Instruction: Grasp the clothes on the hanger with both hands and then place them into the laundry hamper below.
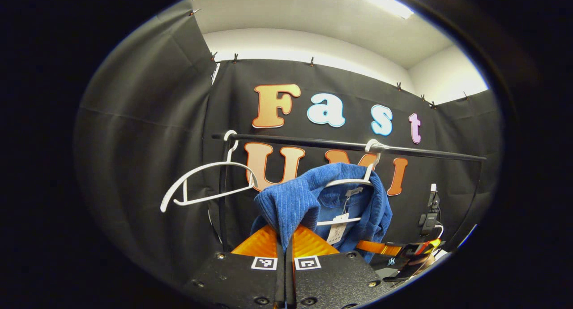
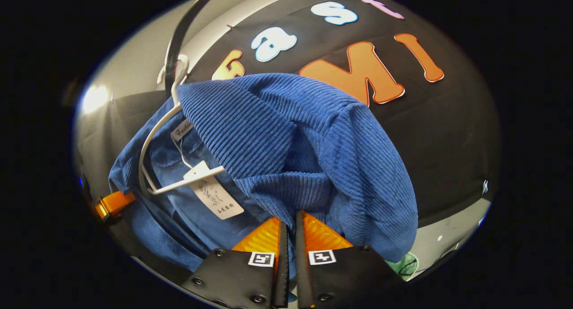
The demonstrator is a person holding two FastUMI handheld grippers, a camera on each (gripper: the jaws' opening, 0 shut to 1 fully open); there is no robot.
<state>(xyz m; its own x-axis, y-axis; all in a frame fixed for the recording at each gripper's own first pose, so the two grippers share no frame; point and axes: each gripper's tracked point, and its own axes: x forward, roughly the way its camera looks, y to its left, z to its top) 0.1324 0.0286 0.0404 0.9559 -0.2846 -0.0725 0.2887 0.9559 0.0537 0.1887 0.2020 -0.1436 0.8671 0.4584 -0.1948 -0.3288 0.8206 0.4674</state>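
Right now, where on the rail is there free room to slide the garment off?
Free: the bare rail between the empty hanger and the loaded hanger. Crowded: around the blue garment, where the left gripper and right gripper both pinch cloth.

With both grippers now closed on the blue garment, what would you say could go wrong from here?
1. The blue corduroy garment is draped over its white hanger, so pulling may drag the hanger off the black rail.
2. The left gripper and right gripper each pinch only a fold of cloth, which may slip out.
3. The paper tag hangs by the hanger bar and could snag.
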